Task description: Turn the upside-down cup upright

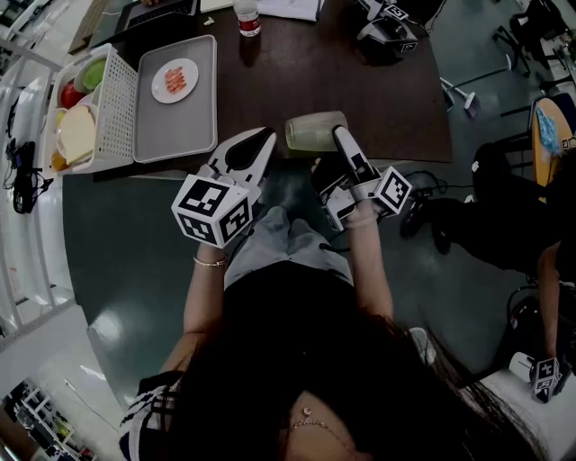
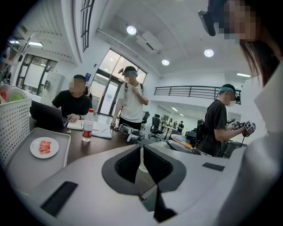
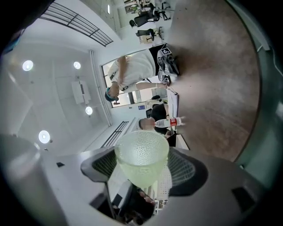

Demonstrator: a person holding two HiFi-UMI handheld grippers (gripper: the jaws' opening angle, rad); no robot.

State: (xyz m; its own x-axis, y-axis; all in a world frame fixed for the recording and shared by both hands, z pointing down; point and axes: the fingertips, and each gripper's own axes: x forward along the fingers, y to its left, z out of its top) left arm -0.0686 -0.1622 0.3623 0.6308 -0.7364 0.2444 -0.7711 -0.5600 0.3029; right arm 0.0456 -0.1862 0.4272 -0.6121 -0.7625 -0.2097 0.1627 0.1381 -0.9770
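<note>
**A:** What sits furthest left on the table?

**B:** A white basket (image 1: 117, 117) with food (image 1: 76, 133) in it. Touching it is a grey tray (image 1: 175, 131) that carries a small plate (image 1: 175, 80) of something pink-red.

**A:** Any print to read?

**B:** Only on the bottle (image 1: 247, 18) at the far edge. Its label is red, but the writing is too small to read. The cubes (image 1: 211, 209) on the grippers show black-and-white square patterns and no letters.

**A:** And the left gripper?

**B:** The left gripper (image 1: 266, 137) hangs at the near table edge. Its jaws are pressed together with nothing between them.

**A:** Where is the cup?

**B:** The cup (image 3: 141, 152) is pale green and dimpled, just right of that gripper. It is over the near edge of the dark table (image 1: 270, 81) and lies on its side, neither inverted nor upright. The right gripper (image 1: 338, 137) pinches it, one jaw on each side of its wall.

**A:** Does it touch the table?

**B:** I cannot tell.
</note>
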